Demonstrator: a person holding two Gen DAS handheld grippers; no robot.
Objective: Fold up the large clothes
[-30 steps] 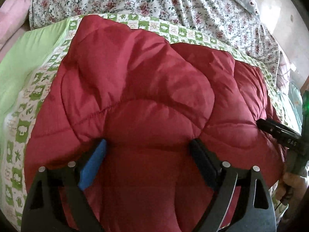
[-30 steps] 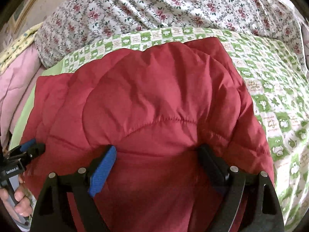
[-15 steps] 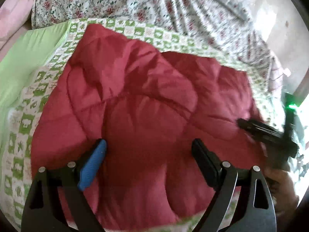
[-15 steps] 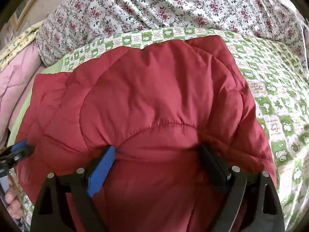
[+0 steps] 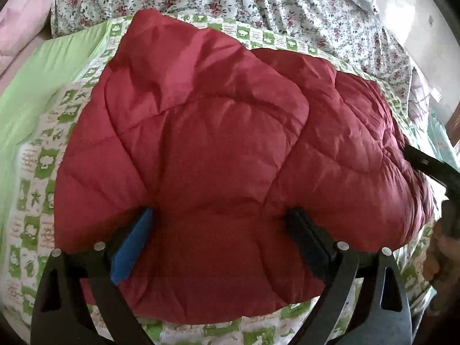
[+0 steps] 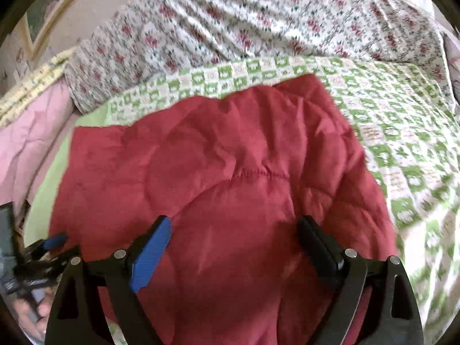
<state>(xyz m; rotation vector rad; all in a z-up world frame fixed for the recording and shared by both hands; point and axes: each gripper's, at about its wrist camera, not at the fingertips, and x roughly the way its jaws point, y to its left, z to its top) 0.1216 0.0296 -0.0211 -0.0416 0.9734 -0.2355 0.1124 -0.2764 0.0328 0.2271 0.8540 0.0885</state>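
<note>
Red quilted jacket (image 5: 218, 149) lies bunched on the green-and-white patterned sheet (image 5: 37, 172), its near edge spilling toward both cameras; same jacket fills the lower half of the right wrist view (image 6: 230, 189). Left gripper (image 5: 221, 244): jaws spread wide, blue pad (image 5: 130, 247) on one side and black pad (image 5: 307, 244) on the other, a puffy fold of the jacket bulging between them; both pads touch the fabric, but the jaws are not clamped. Right gripper (image 6: 233, 250): same picture, jaws wide apart, blue pad (image 6: 151, 253) and black pad (image 6: 319, 247) flanking a mound of jacket, not pinched shut on it. Right wrist view is motion-blurred. Right gripper also shows at the right edge of the left wrist view (image 5: 431, 166), at the jacket's far side, with the hand (image 5: 440, 261) holding it below. Left gripper shows at the lower left of the right wrist view (image 6: 49, 247), just beside the jacket's edge. Floral bedding (image 5: 230, 3) is piled behind the jacket, pink fabric (image 6: 31, 143) to the left, a plain light green cloth (image 5: 49, 69) beside the patterned sheet.
</note>
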